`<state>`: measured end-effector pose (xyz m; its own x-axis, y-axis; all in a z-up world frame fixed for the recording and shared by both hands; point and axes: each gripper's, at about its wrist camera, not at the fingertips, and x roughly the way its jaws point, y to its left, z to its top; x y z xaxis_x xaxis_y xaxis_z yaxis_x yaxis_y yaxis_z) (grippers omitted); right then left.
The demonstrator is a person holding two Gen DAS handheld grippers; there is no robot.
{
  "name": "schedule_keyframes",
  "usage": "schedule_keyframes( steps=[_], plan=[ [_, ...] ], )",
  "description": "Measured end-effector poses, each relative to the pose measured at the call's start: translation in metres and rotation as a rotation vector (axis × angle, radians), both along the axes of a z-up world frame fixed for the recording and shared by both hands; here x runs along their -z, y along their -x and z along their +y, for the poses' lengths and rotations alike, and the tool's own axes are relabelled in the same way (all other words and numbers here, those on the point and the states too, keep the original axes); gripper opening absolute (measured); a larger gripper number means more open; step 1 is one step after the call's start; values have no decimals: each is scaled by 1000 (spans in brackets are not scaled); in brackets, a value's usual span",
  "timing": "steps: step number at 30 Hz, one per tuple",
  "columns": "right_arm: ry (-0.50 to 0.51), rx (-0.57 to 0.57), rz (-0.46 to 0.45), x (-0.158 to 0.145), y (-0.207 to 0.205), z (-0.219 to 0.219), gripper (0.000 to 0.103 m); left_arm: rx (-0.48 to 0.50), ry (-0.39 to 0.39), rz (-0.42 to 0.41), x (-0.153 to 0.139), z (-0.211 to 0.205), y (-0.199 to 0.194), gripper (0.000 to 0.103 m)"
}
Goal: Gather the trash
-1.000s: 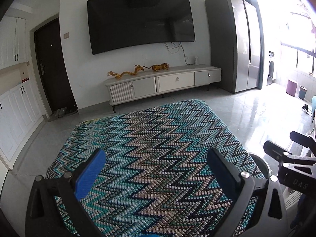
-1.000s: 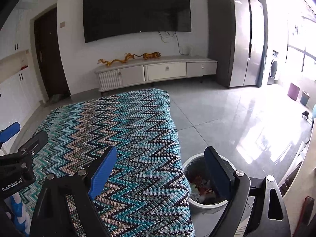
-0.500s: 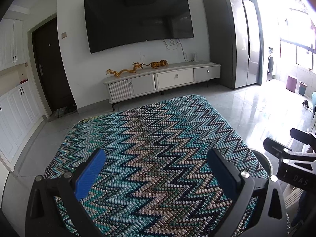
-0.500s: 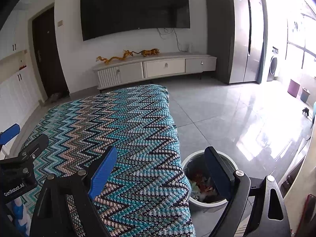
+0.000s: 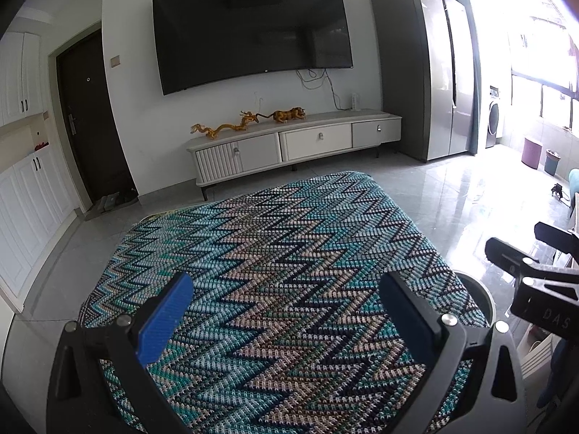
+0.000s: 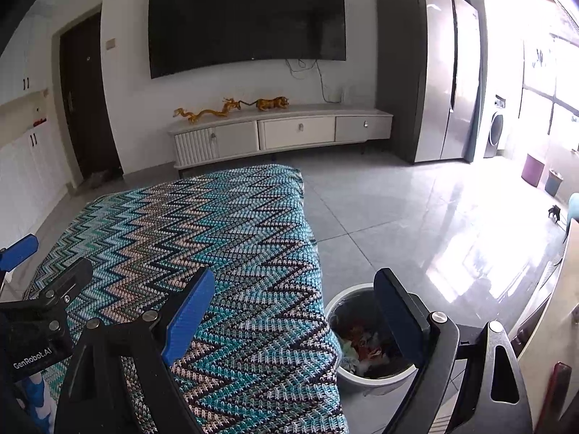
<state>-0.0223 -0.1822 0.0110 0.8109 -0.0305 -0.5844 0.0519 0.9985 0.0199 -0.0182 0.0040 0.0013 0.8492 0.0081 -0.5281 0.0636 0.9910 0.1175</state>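
Note:
A white trash bin [image 6: 365, 376] with a dark liner stands on the floor at the right edge of the zigzag-patterned table cover [image 6: 217, 253]; it holds crumpled coloured trash [image 6: 362, 343]. My right gripper [image 6: 293, 314] is open and empty, held above the cover's edge and the bin. My left gripper [image 5: 286, 311] is open and empty above the cover [image 5: 271, 253]. The bin's rim [image 5: 481, 289] peeks out at the right in the left wrist view. No loose trash shows on the cover.
A TV cabinet [image 5: 289, 144] with golden figurines stands against the far wall under a large TV [image 5: 253, 29]. A grey fridge [image 5: 423, 83] is at the back right. Tiled floor [image 6: 416, 217] lies right of the table. Small bins [image 6: 542, 177] stand by the window.
Both grippers have risen and tilted slightly, so the room sits lower in view. Both stay open and empty. The bin's contents show a little more.

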Motion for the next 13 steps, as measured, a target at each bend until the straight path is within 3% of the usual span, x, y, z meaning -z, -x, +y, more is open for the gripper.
schedule_keyframes(
  steps=[13],
  plan=[
    [11,1,-8,0,5,2,90,2,11,4,0,3,3,103]
  ],
)
